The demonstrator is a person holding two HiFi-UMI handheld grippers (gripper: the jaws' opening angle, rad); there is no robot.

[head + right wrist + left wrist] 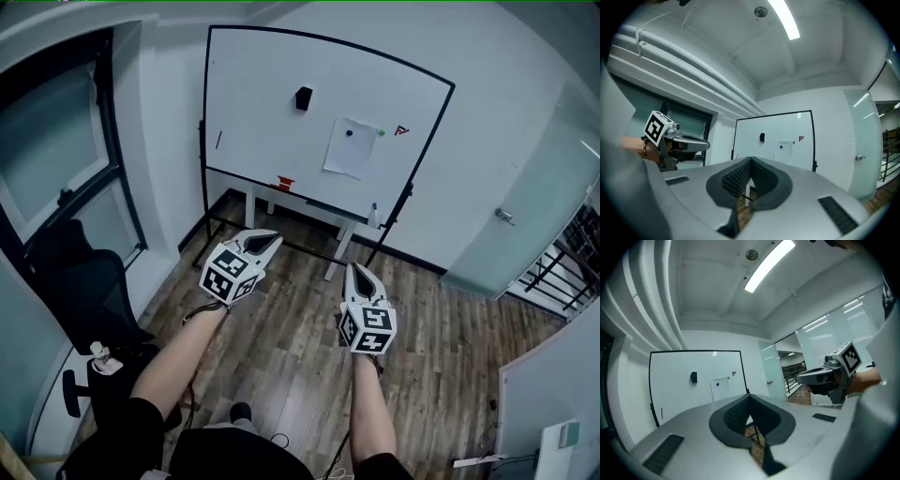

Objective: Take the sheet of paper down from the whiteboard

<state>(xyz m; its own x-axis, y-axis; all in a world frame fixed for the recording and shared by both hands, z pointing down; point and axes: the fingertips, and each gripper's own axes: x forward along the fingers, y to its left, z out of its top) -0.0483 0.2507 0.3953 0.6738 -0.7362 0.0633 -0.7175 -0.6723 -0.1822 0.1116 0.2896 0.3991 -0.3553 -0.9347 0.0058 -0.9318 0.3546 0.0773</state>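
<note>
A white sheet of paper [351,147] hangs on the whiteboard [262,103], pinned by a blue magnet [350,133] and a green magnet [381,132]. The sheet of paper [720,389] and the same sheet of paper [784,152] also show far off in both gripper views. My left gripper [272,238] and right gripper [354,272] are held level, well short of the board, both shut with nothing between the jaws. The left gripper [749,398] and right gripper [751,161] have their tips together.
A black eraser [303,97] sticks to the board, with a small red mark [401,130] to the right and a red item [285,183] on the tray. The board stands on a wheeled frame [339,253]. A black chair [80,281] is at left, a glass door [525,206] at right.
</note>
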